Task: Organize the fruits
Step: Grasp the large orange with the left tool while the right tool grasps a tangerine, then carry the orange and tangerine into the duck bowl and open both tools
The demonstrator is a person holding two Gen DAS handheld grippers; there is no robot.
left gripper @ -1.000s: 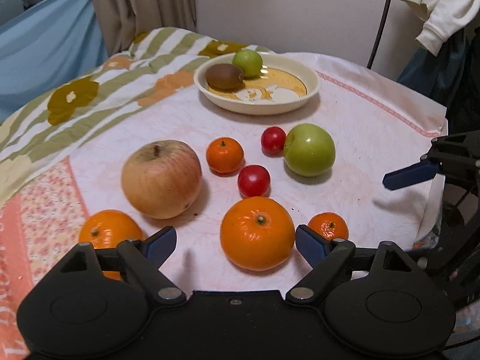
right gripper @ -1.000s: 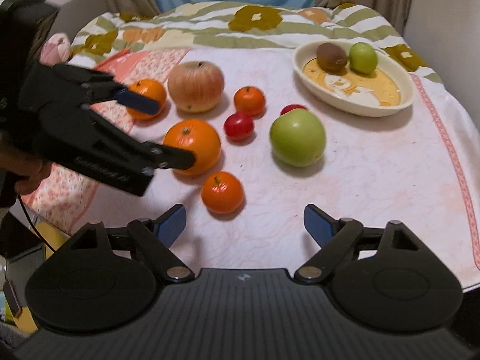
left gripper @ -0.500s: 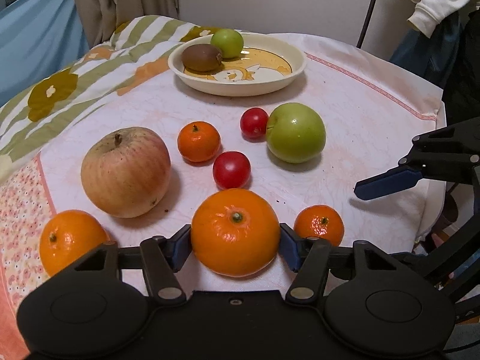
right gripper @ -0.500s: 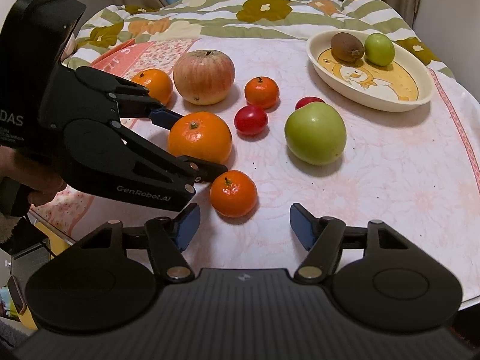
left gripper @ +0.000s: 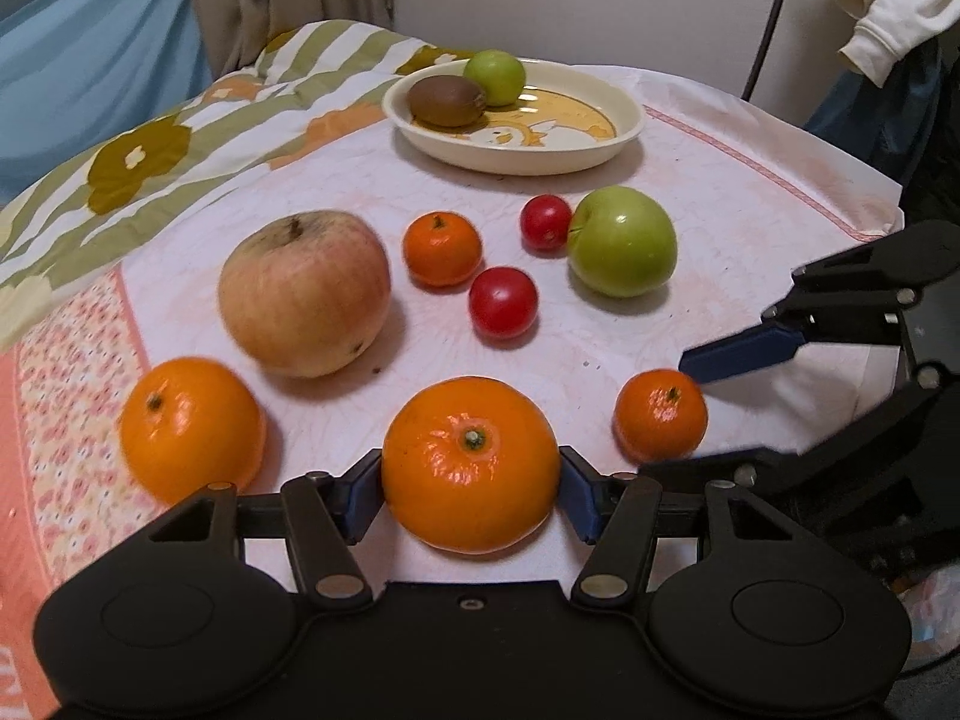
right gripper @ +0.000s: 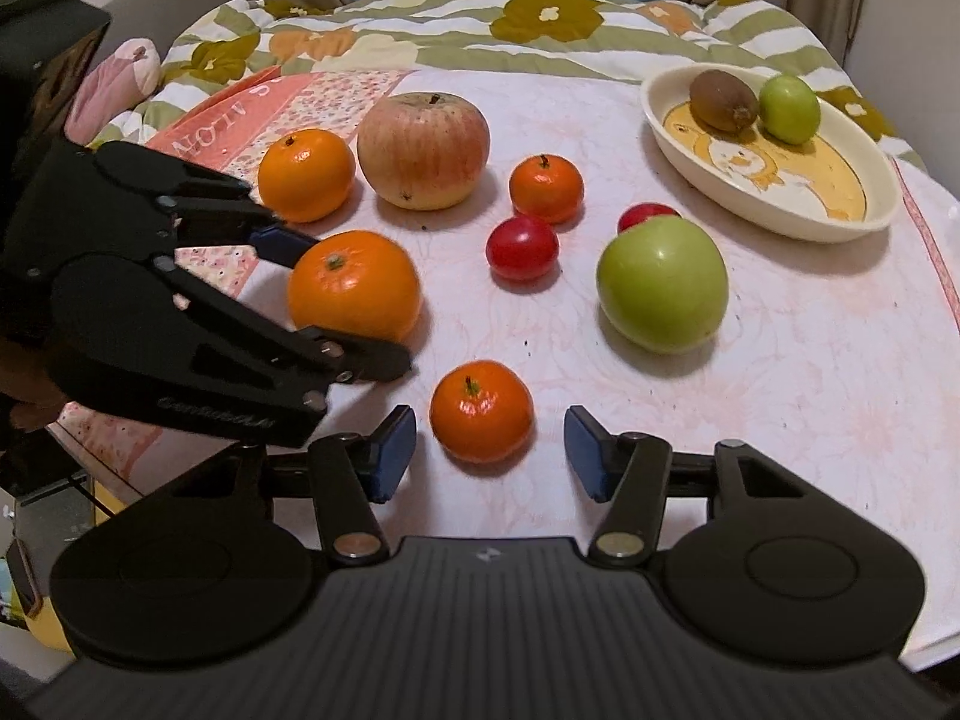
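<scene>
Where fruits lie, patterned cloth.

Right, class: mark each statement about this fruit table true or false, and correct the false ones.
1. The left gripper grips a large orange. True.
2. The dish holds a kiwi and a small green fruit. True.
3. The right gripper is shut on the small orange. False: its fingers are open either side of it.
4. The big green apple lies in the dish. False: it lies on the cloth.
</scene>
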